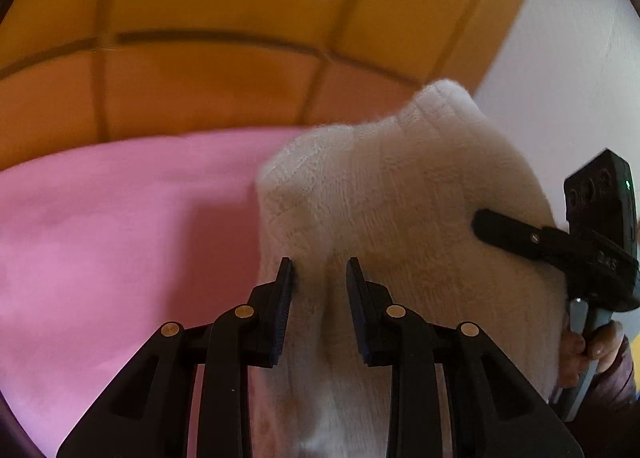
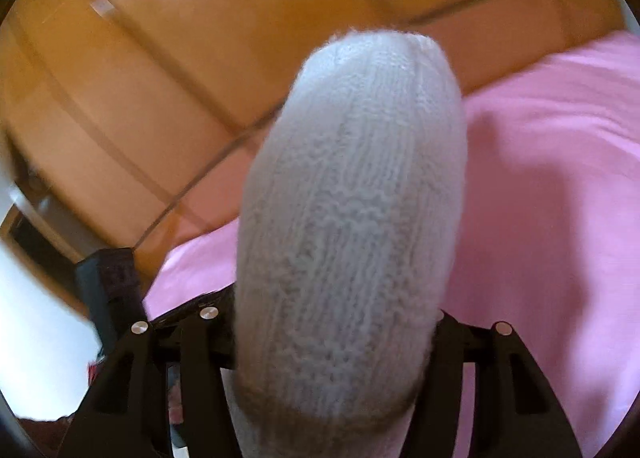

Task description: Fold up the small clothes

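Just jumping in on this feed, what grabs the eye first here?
A fluffy white knitted sock fills the centre of the right wrist view, hiding the right gripper's fingertips. In the left wrist view the same sock lies between the left gripper's fingers. A bright pink sheet spreads underneath, with orange wooden panels behind.

Both wrist cameras are looking forward and downward along their gripper fingers, very close. Both are sharing the white knit sock (image 1: 400, 209) and pink sheet (image 1: 120, 225).

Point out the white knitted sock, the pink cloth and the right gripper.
white knitted sock (image 2: 352, 217): right wrist view, ribbed middle.
pink cloth (image 1: 120, 217): left wrist view, bare flat part.
right gripper (image 1: 486, 223): left wrist view, finger against sock.
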Demonstrator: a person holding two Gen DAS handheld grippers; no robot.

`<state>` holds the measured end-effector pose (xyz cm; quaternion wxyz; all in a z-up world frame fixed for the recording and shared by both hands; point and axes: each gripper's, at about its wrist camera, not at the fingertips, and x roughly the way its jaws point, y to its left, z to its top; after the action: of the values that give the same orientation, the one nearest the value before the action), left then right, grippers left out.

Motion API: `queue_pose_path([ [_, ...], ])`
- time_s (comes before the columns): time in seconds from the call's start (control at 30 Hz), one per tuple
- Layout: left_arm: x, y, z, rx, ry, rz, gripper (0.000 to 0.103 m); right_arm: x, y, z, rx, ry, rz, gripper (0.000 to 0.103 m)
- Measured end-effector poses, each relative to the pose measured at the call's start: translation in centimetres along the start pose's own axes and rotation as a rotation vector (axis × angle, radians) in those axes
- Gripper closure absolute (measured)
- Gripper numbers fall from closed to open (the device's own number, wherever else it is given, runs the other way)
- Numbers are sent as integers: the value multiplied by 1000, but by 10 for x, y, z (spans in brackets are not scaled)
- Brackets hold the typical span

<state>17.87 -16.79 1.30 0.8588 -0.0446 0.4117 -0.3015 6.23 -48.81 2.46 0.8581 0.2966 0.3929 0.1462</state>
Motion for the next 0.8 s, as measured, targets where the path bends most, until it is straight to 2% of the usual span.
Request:
queue_pose_path([
  [0.07, 37, -21, -5, 63, 85, 112, 76, 1, -31, -8, 79, 19, -59, 31],
  [0.1, 47, -25, -9, 82, 100, 134, 76, 1, -49, -16, 131, 39, -92, 29],
  [0.17, 51, -35, -16, 118, 76, 164, 76, -10, -65, -25, 165, 9, -99, 17],
  [0.23, 46, -41, -17, 153, 57, 210, 76, -31, -63, -26, 140, -57, -142, 15],
  [0.3, 37, -38, -21, 159, 38, 221, 76, -53, -53, -26, 88, -129, -211, 19],
  [0.37, 33, -34, -22, 147, 32, 229, 76, -73, -28, -24, 20, -182, -241, 37],
  [0.47, 39, -33, -16, 131, 26, 253, 76, -68, 2, -16, -74, -171, -284, 55],
  [0.53, 41, -33, -18, 137, 26, 279, 76, -52, 12, -19, -133, -118, -307, 61],
  [0.6, 46, -33, -17, 141, 26, 294, 76, -10, 21, -21, -128, -38, -361, 63],
  [0.63, 47, -31, -18, 135, 28, 308, 76, 7, 24, -26, -151, -31, -398, 62],
  [0.7, 49, -24, -19, 107, 28, 313, 76, 23, 26, -31, -205, -68, -472, 61],
  [0.8, 45, -17, -18, 69, 27, 312, 70, 22, 31, -32, -201, -78, -502, 59],
])
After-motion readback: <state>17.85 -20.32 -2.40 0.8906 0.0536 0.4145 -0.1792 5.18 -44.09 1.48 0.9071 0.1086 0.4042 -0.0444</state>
